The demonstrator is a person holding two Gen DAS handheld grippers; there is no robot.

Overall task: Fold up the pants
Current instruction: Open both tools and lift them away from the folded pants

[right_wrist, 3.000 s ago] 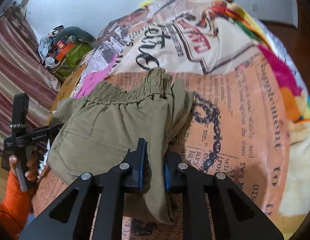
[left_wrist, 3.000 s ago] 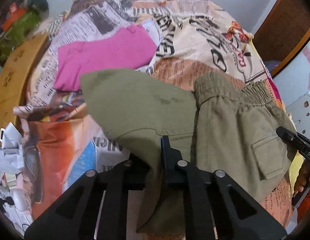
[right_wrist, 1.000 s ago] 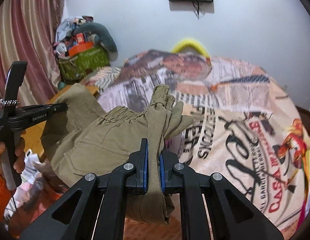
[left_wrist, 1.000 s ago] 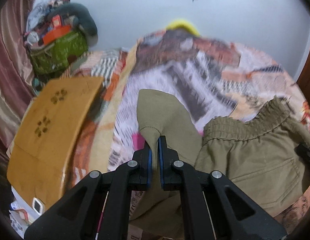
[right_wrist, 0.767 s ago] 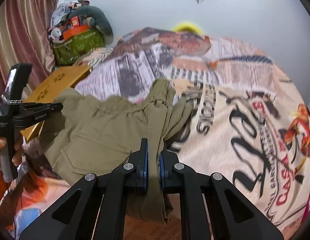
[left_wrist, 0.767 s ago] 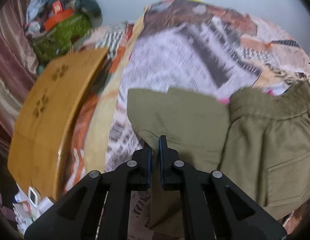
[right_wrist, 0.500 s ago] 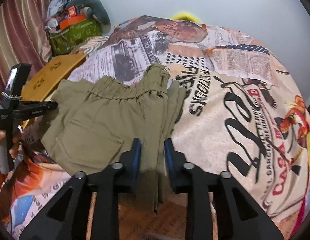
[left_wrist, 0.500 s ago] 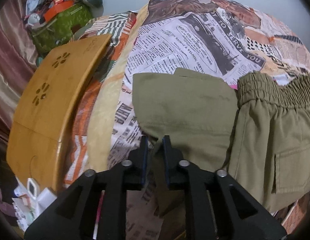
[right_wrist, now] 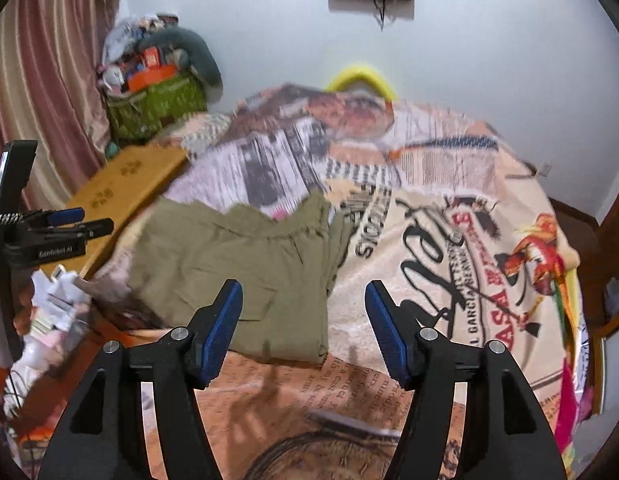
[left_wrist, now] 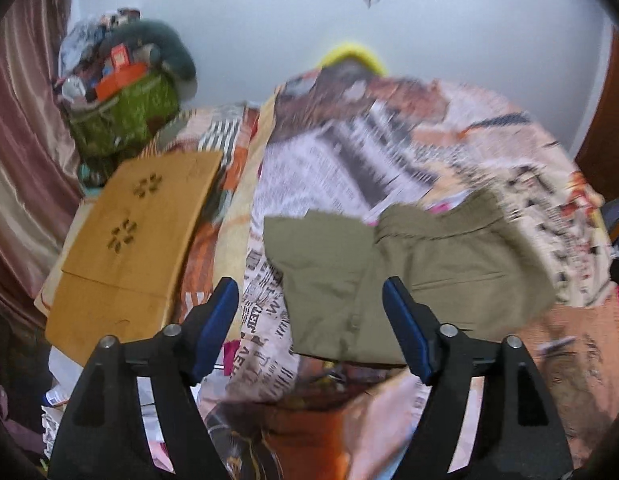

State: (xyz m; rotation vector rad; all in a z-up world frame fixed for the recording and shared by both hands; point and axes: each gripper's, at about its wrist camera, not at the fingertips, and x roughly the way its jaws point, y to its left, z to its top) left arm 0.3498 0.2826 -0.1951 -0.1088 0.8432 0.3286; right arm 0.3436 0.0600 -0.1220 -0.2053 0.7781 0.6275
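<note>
The olive green pants (left_wrist: 393,264) lie folded in a flat bundle on the printed bedspread (left_wrist: 389,152). They also show in the right wrist view (right_wrist: 249,268), with the waistband at the far side. My left gripper (left_wrist: 311,300) is open and empty, hovering just short of the bundle's near left edge. My right gripper (right_wrist: 303,308) is open and empty, above the bundle's near right corner. The left gripper also shows at the left of the right wrist view (right_wrist: 79,220), jaws apart.
A wooden lap table (left_wrist: 129,240) leans at the bed's left side. A green bag of clutter (left_wrist: 121,116) stands by the curtain. A yellow pillow (right_wrist: 361,76) lies at the head of the bed. A pink garment edge (left_wrist: 445,208) peeks from under the pants.
Both grippers have let go of the pants, opened wide and pulled back. The pants have dropped flat onto the bedspread, covering the pink garment.
</note>
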